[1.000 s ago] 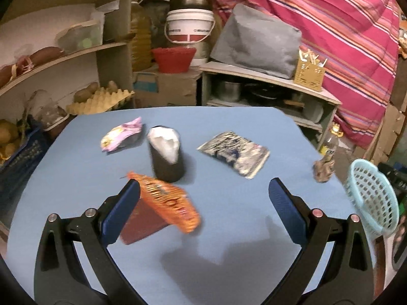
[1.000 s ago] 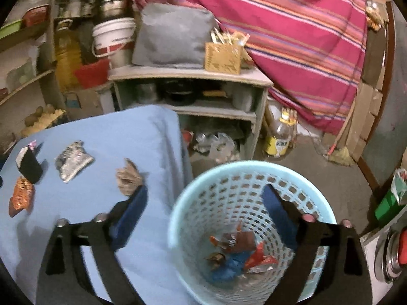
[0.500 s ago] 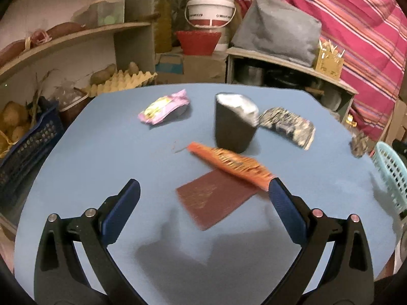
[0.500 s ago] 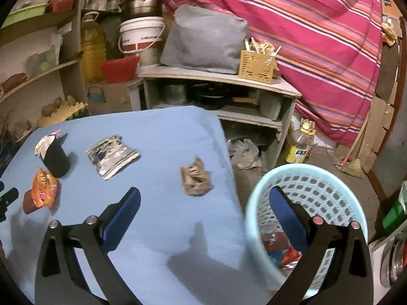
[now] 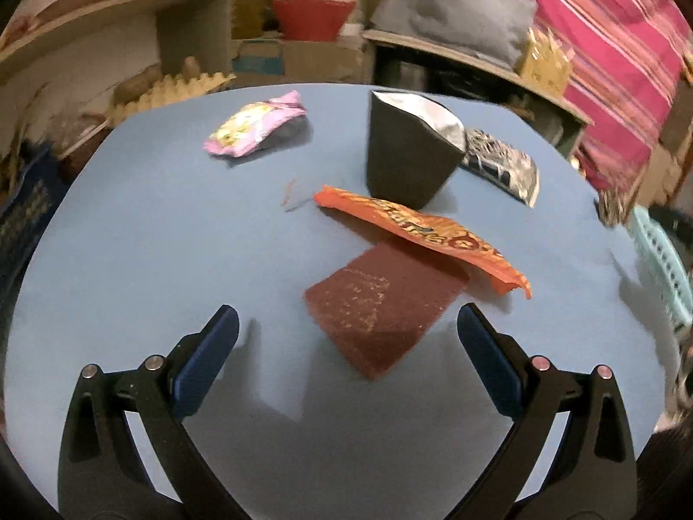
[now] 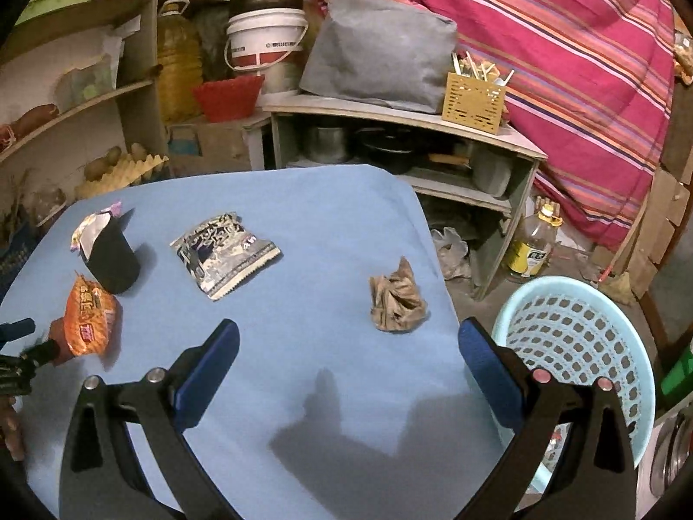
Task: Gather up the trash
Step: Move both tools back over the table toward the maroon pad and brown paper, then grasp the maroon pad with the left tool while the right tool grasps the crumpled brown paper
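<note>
My left gripper (image 5: 346, 338) is open and empty, just short of a dark red flat wrapper (image 5: 381, 303). An orange snack bag (image 5: 424, 229) lies across its far end. Behind stand a black pouch (image 5: 407, 156), a pink wrapper (image 5: 255, 125) and a black-and-white packet (image 5: 502, 160). My right gripper (image 6: 346, 355) is open and empty over the blue table (image 6: 303, 303), near a crumpled brown paper (image 6: 396, 299). The light blue basket (image 6: 576, 346) stands at the right. The orange bag (image 6: 91, 316), black pouch (image 6: 108, 255) and packet (image 6: 223, 251) lie left.
Wooden shelves (image 6: 403, 117) with pots, a white bucket (image 6: 266, 43), a grey cushion and a yellow holder (image 6: 474, 95) stand behind the table. An egg tray with potatoes (image 6: 121, 169) is at the left. A bottle (image 6: 532, 242) stands on the floor. A striped cloth hangs at the right.
My right gripper has swung left from above the basket to over the table. My left gripper has moved round and closer to the red wrapper and orange bag.
</note>
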`<state>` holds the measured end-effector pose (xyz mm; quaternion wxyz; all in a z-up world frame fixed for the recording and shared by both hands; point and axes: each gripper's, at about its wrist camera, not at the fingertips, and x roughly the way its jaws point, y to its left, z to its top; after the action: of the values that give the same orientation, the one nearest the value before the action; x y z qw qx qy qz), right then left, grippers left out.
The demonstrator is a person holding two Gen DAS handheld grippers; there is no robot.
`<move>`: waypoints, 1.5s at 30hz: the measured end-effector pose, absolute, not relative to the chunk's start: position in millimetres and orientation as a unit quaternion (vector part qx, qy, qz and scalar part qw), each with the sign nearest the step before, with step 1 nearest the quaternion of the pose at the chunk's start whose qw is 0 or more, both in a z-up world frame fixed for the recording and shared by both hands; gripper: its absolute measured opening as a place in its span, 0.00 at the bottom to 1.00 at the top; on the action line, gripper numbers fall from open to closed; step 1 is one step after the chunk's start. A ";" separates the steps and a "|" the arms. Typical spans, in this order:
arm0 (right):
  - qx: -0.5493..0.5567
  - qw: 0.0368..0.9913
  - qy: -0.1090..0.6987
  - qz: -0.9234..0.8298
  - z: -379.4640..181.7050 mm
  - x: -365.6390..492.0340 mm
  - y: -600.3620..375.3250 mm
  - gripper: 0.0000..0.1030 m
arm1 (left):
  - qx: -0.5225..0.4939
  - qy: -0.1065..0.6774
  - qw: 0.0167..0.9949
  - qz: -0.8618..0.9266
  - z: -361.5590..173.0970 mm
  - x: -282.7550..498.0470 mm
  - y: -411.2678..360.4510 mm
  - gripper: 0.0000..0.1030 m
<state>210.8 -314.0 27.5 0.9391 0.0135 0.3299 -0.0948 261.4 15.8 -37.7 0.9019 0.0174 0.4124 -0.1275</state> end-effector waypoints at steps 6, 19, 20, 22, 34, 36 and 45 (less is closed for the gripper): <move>0.018 0.940 0.330 -0.089 29.3 219.1 -316.7 0.96 | 0.101 0.409 0.897 -0.134 -39.7 271.6 -9.1 0.95; 0.023 0.938 0.337 -0.079 28.9 222.4 -312.1 0.96 | 0.100 0.435 0.876 -0.184 -47.0 280.5 -16.5 0.76; 0.026 0.938 0.337 -0.077 29.2 221.6 -312.6 0.96 | 0.099 0.435 0.876 -0.185 -47.3 279.6 -15.7 0.74; 0.029 0.938 0.338 -0.074 30.1 220.4 -313.3 0.96 | 0.099 0.434 0.877 -0.183 -46.9 277.1 -16.8 0.72; 0.026 0.940 0.332 -0.071 32.9 206.3 -320.2 0.96 | 0.033 0.401 0.905 -0.139 -16.6 234.5 3.9 0.71; 0.023 0.940 0.331 -0.074 33.2 203.9 -322.4 0.96 | 0.025 0.392 0.911 -0.126 -9.3 229.4 11.5 0.71; 0.011 0.938 0.334 -0.088 27.8 192.9 -339.6 0.96 | -0.001 0.360 0.930 -0.078 15.6 210.4 36.7 0.71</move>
<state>192.9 -339.6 27.8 0.9384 0.0107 0.3339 -0.0881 210.4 36.7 15.6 0.9299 -0.0013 0.3596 -0.0778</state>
